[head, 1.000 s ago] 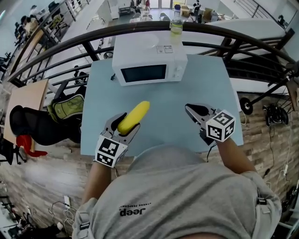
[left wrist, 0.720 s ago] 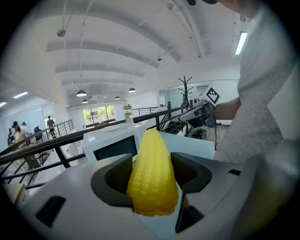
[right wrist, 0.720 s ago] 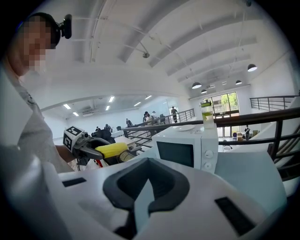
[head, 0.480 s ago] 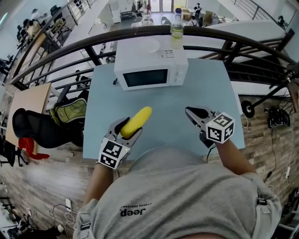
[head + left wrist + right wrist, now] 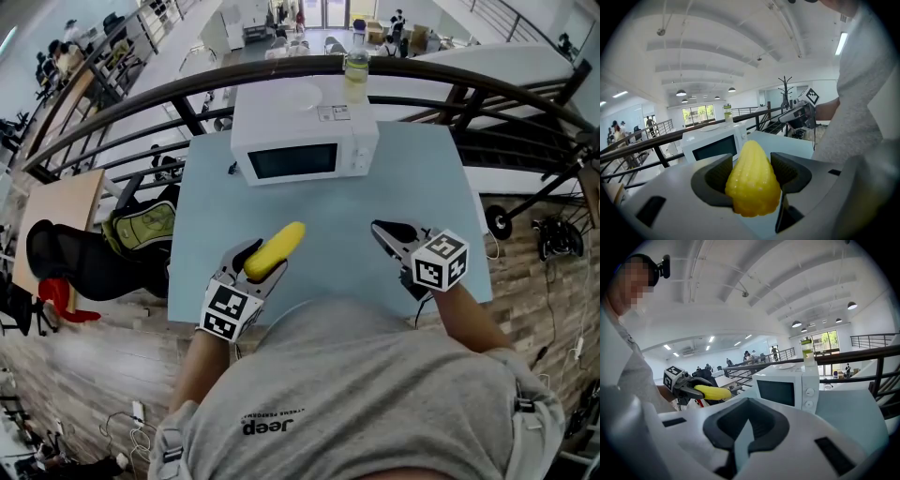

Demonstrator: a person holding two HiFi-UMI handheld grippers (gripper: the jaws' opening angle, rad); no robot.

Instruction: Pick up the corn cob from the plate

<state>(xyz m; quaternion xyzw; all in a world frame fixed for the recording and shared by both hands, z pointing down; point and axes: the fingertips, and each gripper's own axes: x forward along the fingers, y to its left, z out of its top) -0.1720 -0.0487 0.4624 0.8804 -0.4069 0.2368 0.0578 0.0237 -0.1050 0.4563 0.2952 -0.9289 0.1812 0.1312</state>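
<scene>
Yellow corn cob [image 5: 281,242] sits clamped in left tongs [image 5: 262,259] off the tabletop [image 5: 328,211]; pickup seems done; right tongs [image 5: 379,228] closed, empty.

Left gripper [image 5: 751,161]: both dark jaws are clamped on the corn cob [image 5: 752,180], one pad against each side. The cob is yellow and kernelled, its tapered tip pointing away and its blunt end nearest the lens.

Beyond the tip a white microwave [image 5: 715,145] stands on the pale blue counter [image 5: 787,143], door facing this way. On its top are a white plate [image 5: 712,127] and a bottle [image 5: 727,112] of yellowish liquid.

At the right of the frame the right gripper [image 5: 787,115], with its marker cube [image 5: 812,96], hangs above the counter. The person's light shirt [image 5: 867,93] fills that edge.

A dark railing [image 5: 642,147] runs behind the microwave, and a coat stand [image 5: 785,86] stands farther back
</scene>
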